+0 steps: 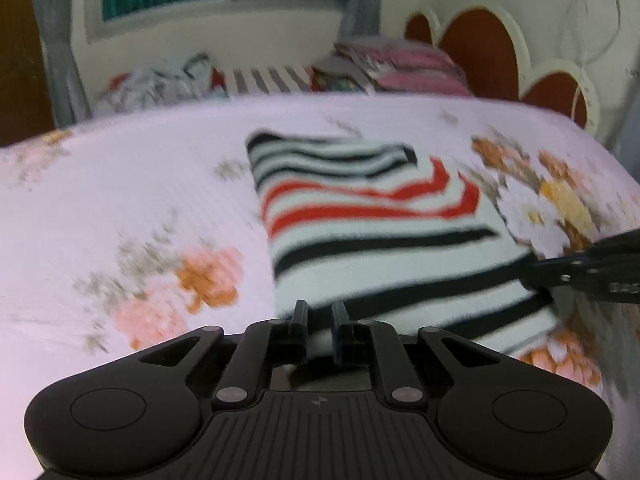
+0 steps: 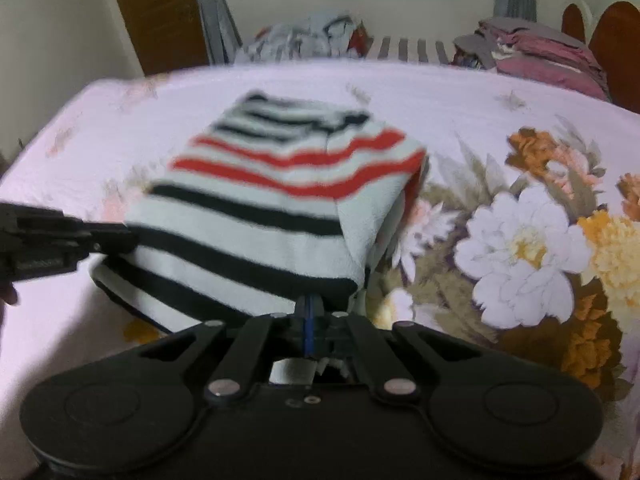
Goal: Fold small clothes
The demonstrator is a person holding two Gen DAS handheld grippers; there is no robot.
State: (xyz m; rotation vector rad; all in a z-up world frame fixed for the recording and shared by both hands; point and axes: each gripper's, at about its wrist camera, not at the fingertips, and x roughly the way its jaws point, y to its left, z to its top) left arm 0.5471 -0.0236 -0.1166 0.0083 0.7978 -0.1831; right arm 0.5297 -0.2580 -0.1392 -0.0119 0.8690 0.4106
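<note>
A small white garment with black and red stripes (image 1: 372, 232) lies partly folded on the floral bed sheet (image 1: 120, 200). My left gripper (image 1: 320, 316) is shut on its near left edge, with cloth between the fingers. My right gripper (image 2: 310, 308) is shut on its near right corner and lifts that edge. The garment fills the middle of the right wrist view (image 2: 280, 208). The right gripper enters the left wrist view from the right (image 1: 532, 272). The left gripper enters the right wrist view from the left (image 2: 128, 240).
Beyond the bed's far edge are a heap of clothes (image 1: 160, 80), a slatted rail (image 1: 268, 78) and a pile of pink folded cloth (image 1: 404, 64). A red scalloped headboard (image 1: 480, 48) stands at the right. A brown door (image 2: 156, 12) is at the far left.
</note>
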